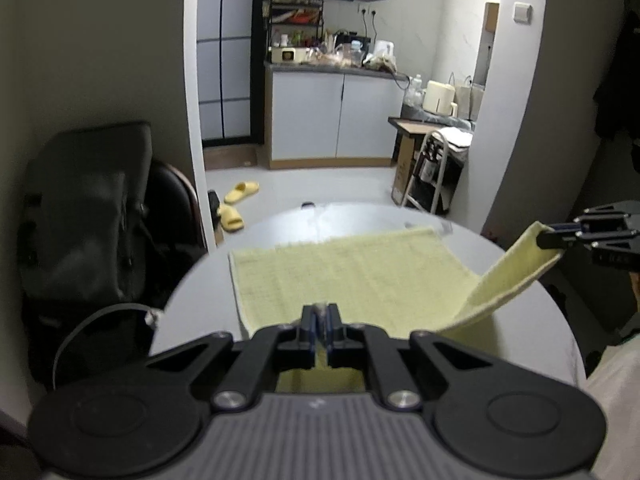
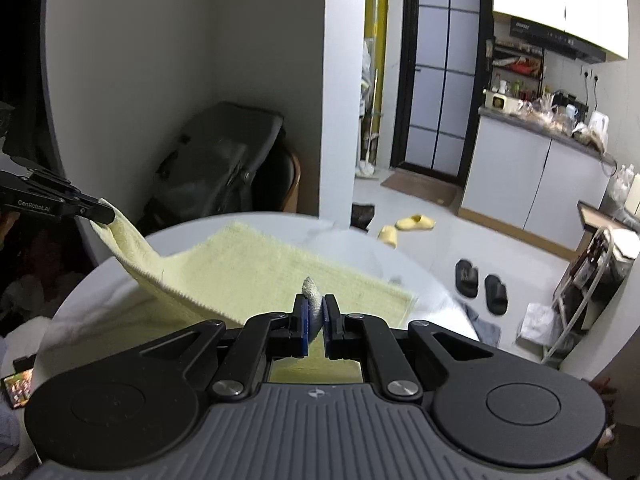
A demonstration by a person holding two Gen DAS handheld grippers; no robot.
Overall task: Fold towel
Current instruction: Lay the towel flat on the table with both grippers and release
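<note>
A pale yellow towel [image 1: 352, 276] lies spread on a round grey table [image 1: 192, 292]. My left gripper [image 1: 320, 316] is shut on the towel's near edge; in the right wrist view [image 2: 96, 213] it holds a near corner lifted above the table. My right gripper [image 2: 315, 304] is shut on the other near corner, a grey-white tip of cloth poking up between its fingers. In the left wrist view the right gripper [image 1: 546, 238] holds its corner raised at the table's right side. The towel's [image 2: 256, 264] far half rests flat on the table [image 2: 360, 252].
A dark bag on a chair [image 1: 92, 208] stands left of the table. Yellow slippers [image 1: 236, 208] and black slippers [image 2: 480, 280] lie on the floor beyond. A kitchen counter [image 1: 336, 116] and a metal rack [image 1: 436, 168] stand farther back. A phone [image 2: 18, 384] lies at the near left.
</note>
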